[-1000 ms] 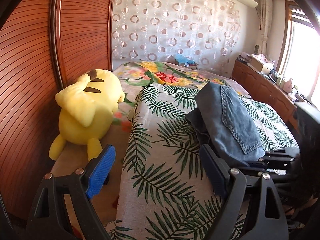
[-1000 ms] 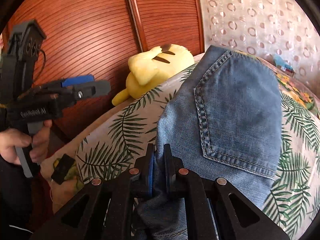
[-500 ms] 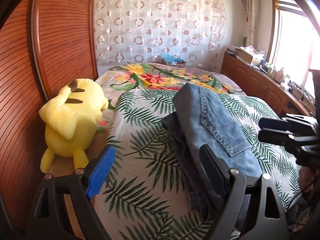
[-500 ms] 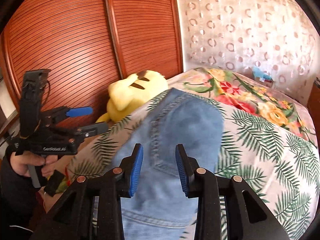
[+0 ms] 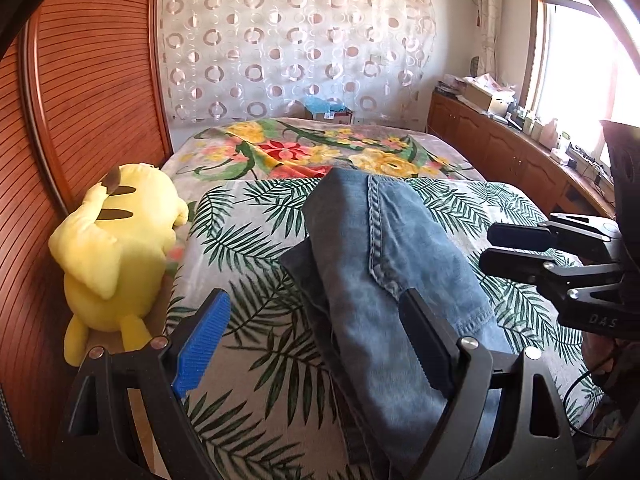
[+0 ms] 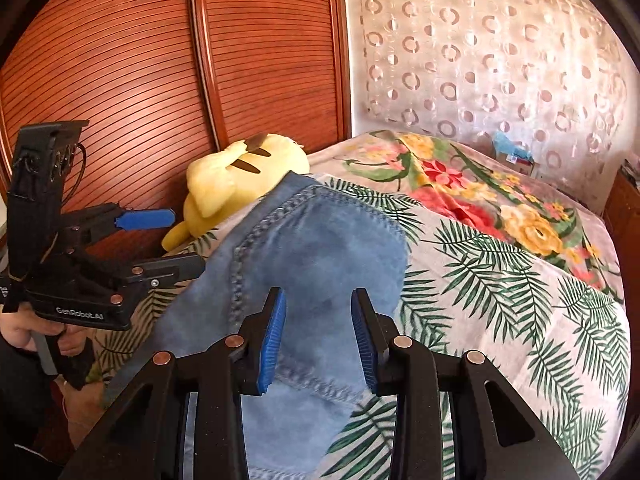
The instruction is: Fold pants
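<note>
Both tools spread, holding nothing: left tool [image 5: 316, 344] and right tool [image 6: 318, 340] hover over folded jeans [image 5: 384, 272] on bed [image 5: 248, 264], prob. done.

Denim pants [image 5: 384, 264], ribbed wooden doors [image 6: 160, 60]

A yellow plush toy [image 5: 116, 256] lies at the bed's [image 5: 256, 364] left edge against the slatted wooden wardrobe [image 5: 92, 92] — a floral blanket [image 5: 304, 152] covers the far end, a cluttered sideboard [image 5: 516, 148] under the window [image 5: 576, 60]
</note>
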Motion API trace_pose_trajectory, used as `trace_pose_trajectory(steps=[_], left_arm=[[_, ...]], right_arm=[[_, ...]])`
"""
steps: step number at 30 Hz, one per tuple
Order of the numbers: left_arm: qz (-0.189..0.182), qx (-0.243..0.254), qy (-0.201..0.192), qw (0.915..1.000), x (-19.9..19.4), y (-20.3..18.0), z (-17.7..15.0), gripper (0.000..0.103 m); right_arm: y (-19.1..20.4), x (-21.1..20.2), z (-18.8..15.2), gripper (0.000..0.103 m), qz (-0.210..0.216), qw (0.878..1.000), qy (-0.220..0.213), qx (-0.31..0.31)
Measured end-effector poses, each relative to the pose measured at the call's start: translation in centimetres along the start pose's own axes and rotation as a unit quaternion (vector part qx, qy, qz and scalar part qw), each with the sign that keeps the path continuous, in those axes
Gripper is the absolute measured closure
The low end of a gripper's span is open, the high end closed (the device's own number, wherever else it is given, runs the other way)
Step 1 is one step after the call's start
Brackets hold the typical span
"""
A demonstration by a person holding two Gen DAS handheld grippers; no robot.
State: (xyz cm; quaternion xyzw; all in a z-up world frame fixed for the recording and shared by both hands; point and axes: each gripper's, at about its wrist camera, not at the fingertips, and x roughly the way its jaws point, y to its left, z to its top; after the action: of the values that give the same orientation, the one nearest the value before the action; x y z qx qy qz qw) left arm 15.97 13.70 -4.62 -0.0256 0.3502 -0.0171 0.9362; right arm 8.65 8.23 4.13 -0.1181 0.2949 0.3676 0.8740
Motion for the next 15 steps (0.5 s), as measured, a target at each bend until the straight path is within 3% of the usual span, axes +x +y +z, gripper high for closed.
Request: trace_pose_trajectory(steps=[3,9,15], left_arm=[[-0.003,0.001,0.006,1.0,1.2,-0.1,0.9,0.017],[-0.003,0.011,0.023,0.9997,4.1,-0.3,2.5,0.017],[-0.001,0.012,0.056,0.9984,7.2,0.4,2.2,0.017]], right_arm=[[-0.8,1.2,0.5,0.052,-0.004,1.0,0.007,0.0],[-3.3,4.6,1.8,0.047,-0.006,1.0,0.026,0.013],[-4.9,8.8,2.7,0.038,0.024,0.998,0.059,0.021]])
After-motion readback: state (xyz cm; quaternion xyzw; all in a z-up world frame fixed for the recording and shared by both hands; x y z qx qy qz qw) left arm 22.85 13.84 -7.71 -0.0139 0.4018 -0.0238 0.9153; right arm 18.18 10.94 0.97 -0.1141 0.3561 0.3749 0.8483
